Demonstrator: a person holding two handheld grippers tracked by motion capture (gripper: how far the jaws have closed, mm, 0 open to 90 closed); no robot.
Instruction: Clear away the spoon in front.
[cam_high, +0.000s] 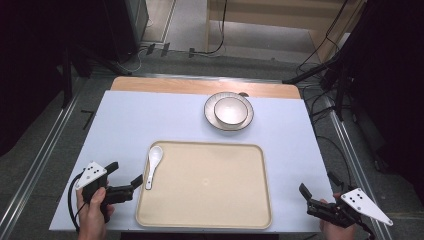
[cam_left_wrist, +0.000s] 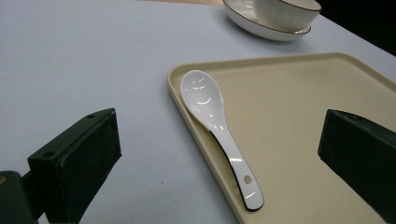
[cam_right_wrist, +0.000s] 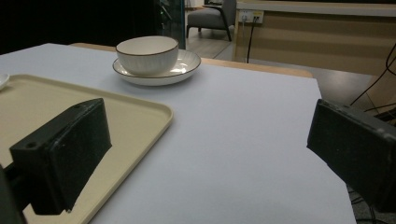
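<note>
The left gripper (cam_high: 124, 176) hovers low over the table (cam_high: 125, 120) just off the tray's left edge, its jaws spread wide and holding nothing. Straight ahead of it, between the lines of its two jaws in the left gripper view, lies the white spoon (cam_left_wrist: 219, 130), bowl end farthest from the gripper and handle end nearest. The spoon rests along the near-left rim of the tray (cam_left_wrist: 303, 116), part on the rim and part inside. Farther off beyond the spoon, a bowl (cam_high: 230, 110) sits in a plate (cam_high: 210, 116), well apart from either tool.

The right gripper (cam_high: 316, 191) waits at the tray's right corner, jaws also wide open and empty, with the bowl and plate ahead and to its left.

The work seems to be at the approach to the spoon, with no grasp made yet. The next move likely calls for the left gripper to ease forward and down until the handle sits between its jaws, then close on the narrow handle. The glazed, thin handle lying flush on the rim could slip or tip, so a square, low approach looks wise.
</note>
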